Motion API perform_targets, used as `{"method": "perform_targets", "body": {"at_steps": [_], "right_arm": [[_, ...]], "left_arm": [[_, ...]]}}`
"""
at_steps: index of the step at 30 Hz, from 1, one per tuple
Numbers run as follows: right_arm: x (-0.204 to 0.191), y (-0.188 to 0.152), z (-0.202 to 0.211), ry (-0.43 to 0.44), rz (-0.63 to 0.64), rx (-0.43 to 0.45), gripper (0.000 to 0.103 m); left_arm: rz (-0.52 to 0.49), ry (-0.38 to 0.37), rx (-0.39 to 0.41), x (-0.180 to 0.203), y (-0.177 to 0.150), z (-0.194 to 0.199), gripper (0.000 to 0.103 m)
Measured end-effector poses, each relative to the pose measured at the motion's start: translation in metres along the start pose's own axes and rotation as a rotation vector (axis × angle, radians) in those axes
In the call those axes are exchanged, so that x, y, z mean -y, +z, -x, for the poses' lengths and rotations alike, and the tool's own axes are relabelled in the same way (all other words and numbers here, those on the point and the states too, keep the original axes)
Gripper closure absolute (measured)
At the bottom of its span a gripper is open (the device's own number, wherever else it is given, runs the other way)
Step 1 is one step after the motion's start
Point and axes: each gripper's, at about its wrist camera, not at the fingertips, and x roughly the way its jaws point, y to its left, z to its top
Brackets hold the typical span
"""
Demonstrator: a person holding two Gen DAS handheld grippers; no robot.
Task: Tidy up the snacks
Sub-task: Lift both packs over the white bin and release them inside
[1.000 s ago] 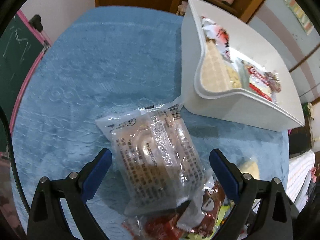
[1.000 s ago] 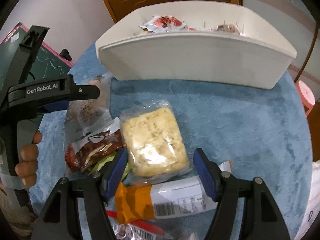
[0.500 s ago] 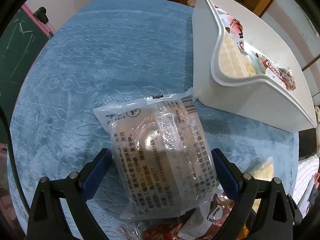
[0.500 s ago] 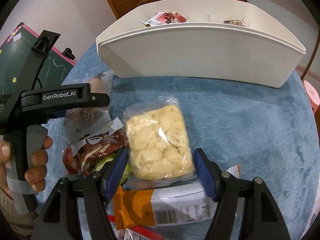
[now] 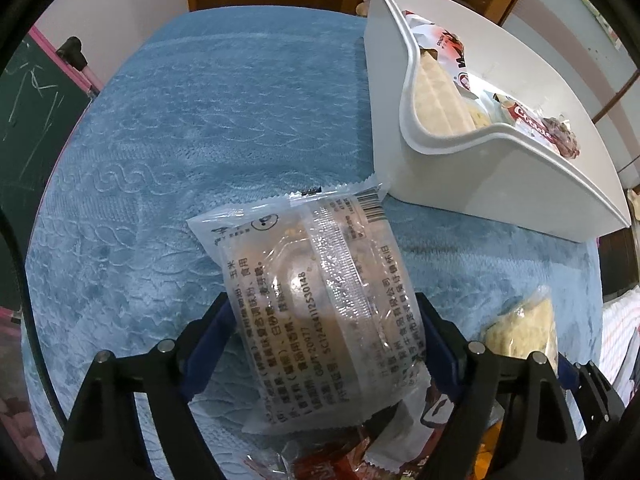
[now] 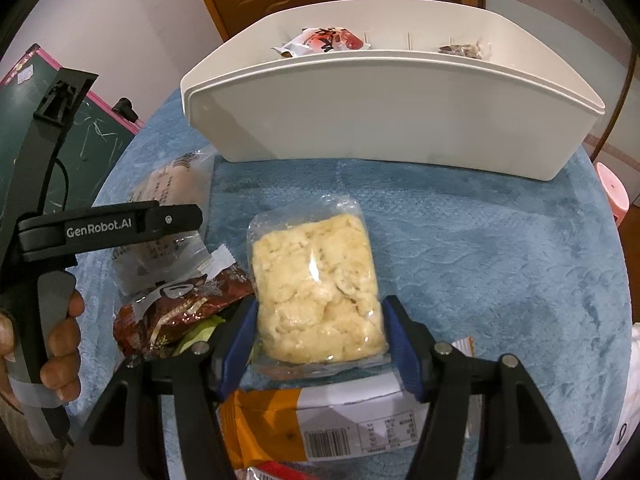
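My left gripper (image 5: 322, 320) is shut on a clear-wrapped round cake packet (image 5: 316, 292), its blue pads pressing both sides. My right gripper (image 6: 318, 320) is shut on a clear bag of pale yellow crumbly snack (image 6: 318, 280). A white plastic bin (image 5: 492, 176) stands at the right in the left wrist view and straight ahead in the right wrist view (image 6: 380, 116); it holds several snack packets. The left gripper's body (image 6: 108, 228) shows at the left of the right wrist view.
Everything lies on a blue textured cloth (image 5: 180, 128). A dark red wrapped snack (image 6: 180, 308) and an orange-and-white packet (image 6: 320, 424) lie near my right gripper. A green chalkboard with a pink frame (image 6: 80, 136) stands to the left. A pink stool (image 6: 614, 196) is at the right.
Both grippers have closed: the left one onto the cake packet, the right one onto the yellow snack bag. Both have moved slightly forward toward the bin.
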Motion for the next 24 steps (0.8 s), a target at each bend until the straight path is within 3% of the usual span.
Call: {"method": "perform_targets", "body": {"at_steps": [9, 15, 24], "right_arm": [[-0.001, 0.000, 0.000, -0.006, -0.003, 0.000, 0.040], [-0.003, 0.000, 0.001, -0.026, 0.005, -0.004, 0.041], [-0.019, -0.005, 0.031, -0.062, 0.028, 0.047, 0.042]], "left_arm": [[-0.024, -0.002, 0.009, -0.002, -0.008, 0.004, 0.021], [-0.016, -0.016, 0.020, 0.000, -0.014, 0.012, 0.029], [-0.026, -0.052, 0.046, -0.004, -0.033, 0.049, 0.030]]}}
